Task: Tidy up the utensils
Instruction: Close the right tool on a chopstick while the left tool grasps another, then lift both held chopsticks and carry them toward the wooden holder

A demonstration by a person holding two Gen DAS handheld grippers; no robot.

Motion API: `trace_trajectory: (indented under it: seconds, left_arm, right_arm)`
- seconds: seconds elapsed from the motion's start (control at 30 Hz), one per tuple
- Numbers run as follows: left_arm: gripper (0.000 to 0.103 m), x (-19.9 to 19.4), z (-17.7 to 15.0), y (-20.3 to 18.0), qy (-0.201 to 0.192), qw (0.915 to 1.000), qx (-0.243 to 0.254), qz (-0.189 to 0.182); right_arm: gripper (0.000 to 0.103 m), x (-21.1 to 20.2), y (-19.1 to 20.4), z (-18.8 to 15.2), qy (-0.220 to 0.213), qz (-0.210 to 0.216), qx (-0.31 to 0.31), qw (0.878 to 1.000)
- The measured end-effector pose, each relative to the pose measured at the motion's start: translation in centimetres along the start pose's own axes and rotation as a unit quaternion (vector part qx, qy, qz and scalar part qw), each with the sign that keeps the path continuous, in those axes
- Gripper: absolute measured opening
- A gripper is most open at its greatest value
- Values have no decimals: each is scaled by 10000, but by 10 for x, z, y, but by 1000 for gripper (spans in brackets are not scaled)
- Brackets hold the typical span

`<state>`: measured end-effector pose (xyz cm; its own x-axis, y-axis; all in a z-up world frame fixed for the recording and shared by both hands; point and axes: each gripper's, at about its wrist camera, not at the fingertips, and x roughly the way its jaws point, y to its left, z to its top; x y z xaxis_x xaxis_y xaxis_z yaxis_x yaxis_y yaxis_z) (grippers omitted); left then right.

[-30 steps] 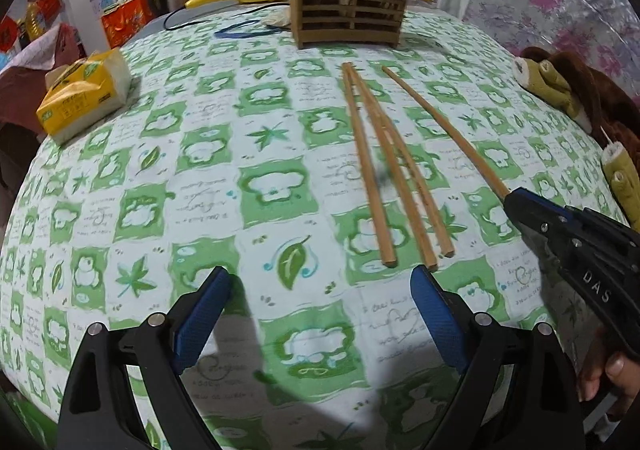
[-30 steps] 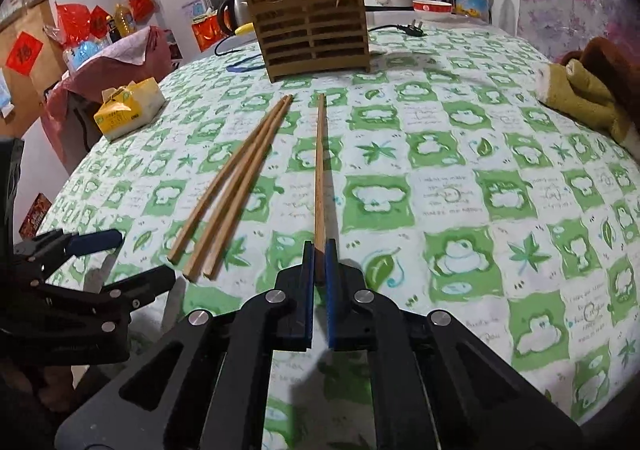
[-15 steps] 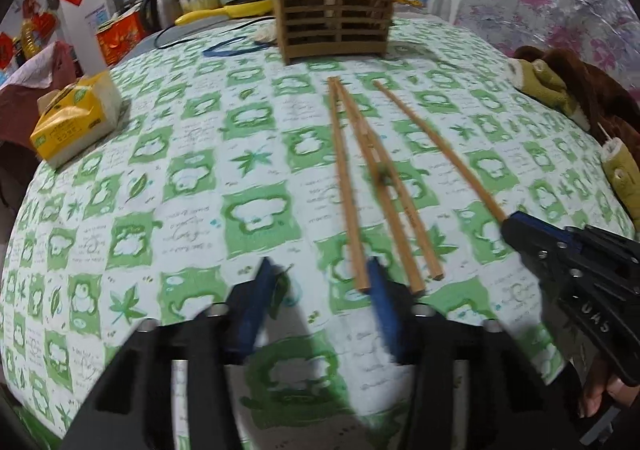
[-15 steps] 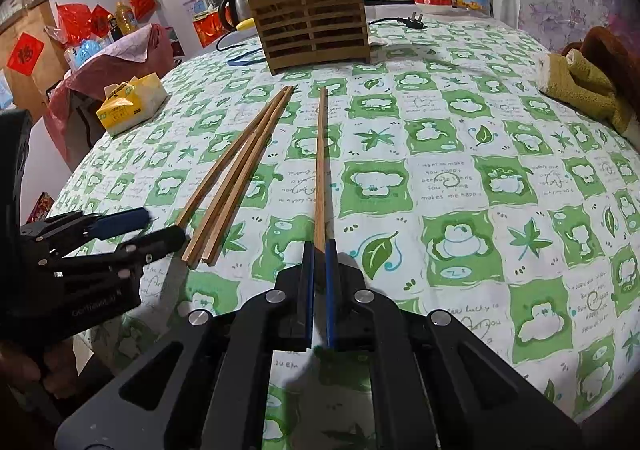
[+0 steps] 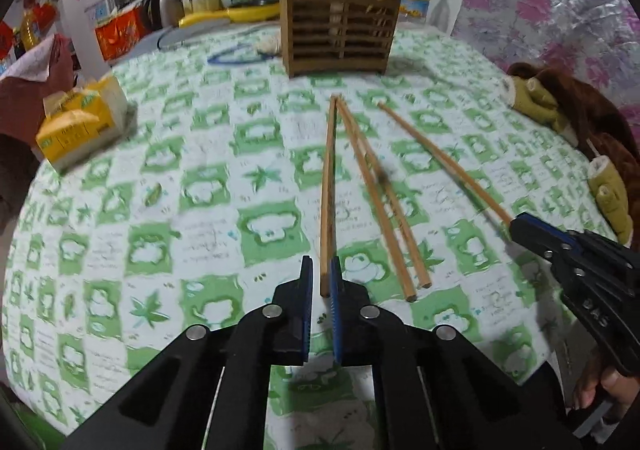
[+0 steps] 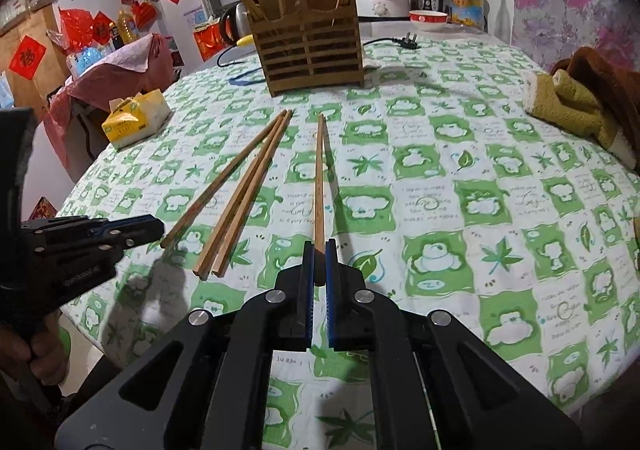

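Several long wooden chopsticks lie on the green-and-white tablecloth [image 5: 160, 250], pointing at a slatted wooden utensil holder [image 5: 340, 37] [image 6: 312, 49] that stands at the far side with chopsticks in it. My left gripper [image 5: 321, 270] [image 6: 154, 226] has its jaws closing tight on the near end of the leftmost chopstick [image 5: 329, 177] [image 6: 224, 179]. My right gripper [image 6: 319, 250] [image 5: 520, 223] is shut on the near end of the rightmost chopstick [image 6: 319, 177] [image 5: 440, 161]. Between them two loose chopsticks [image 5: 380, 201] [image 6: 248, 193] lie side by side.
A yellow tissue pack [image 5: 80, 125] [image 6: 136, 119] sits near the left table edge. A brown and olive plush toy [image 5: 560, 109] [image 6: 580, 105] lies at the right edge. A blue cord [image 5: 236, 55] and a plug [image 6: 404, 41] lie by the holder; kitchenware stands behind.
My left gripper, wide open a second ago, moved right over the leftmost chopstick's near end and closed on it. The right gripper stayed shut on its chopstick, unmoved.
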<state>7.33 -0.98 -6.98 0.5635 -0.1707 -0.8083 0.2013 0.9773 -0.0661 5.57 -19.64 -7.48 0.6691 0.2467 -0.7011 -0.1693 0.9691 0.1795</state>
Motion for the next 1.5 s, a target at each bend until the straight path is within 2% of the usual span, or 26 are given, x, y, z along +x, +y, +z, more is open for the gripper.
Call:
trace_trajectory:
  seconds: [0.17,0.27,0.33,0.37,0.47,0.6,0.67,0.8,0.83,0.97,1.3,1.5]
  left_arm:
    - [8,-21,5,-1,-267,9995,69,-129]
    - [9,-14,1,-4,-176,9997,135,-137]
    - [25,-3,-4,-5,-15,9998,76,-182]
    - [28,2,-6,-4,48,9997,23,-219]
    - [30,19,-11,-3,228,9996,-3,-174]
    - [30,24,-13,-5,145,9998,126,-83]
    - [28,26,-12,-6,93,9997,218,-33]
    - [9,30,-8,-6,29,9995,317,-5]
    - [7,31,-7,-5,65,9995,295,-22]
    - [6,22,-4,2,128,9997,183,-59]
    - [6,-53,13,10,-662,9973,327,2]
    - [6,-77,26,14,-1043,9943,219,6]
  right_arm:
    - [6,-8,2,4,-94,-7,-15,10000]
    - [6,-9,3,4,-89,-22,-46,9999]
    - [6,-8,4,4,-77,-19,-57,10000]
    - [6,-9,5,3,-74,-21,-68,9999]
    - [6,-8,5,1,-51,-24,-75,10000]
    - [6,-6,2,0,-26,-28,-34,10000]
    - [6,-4,2,0,-9,-25,-29,10000]
    - [6,-2,3,-1,23,-12,-38,10000]
    - [6,-2,3,-1,23,-11,-41,10000]
    - [6,-6,0,2,-51,-23,8,10000]
    - [6,-25,1,14,-327,11,-1,9995]
    - [6,-49,4,32,-682,39,-65,9976]
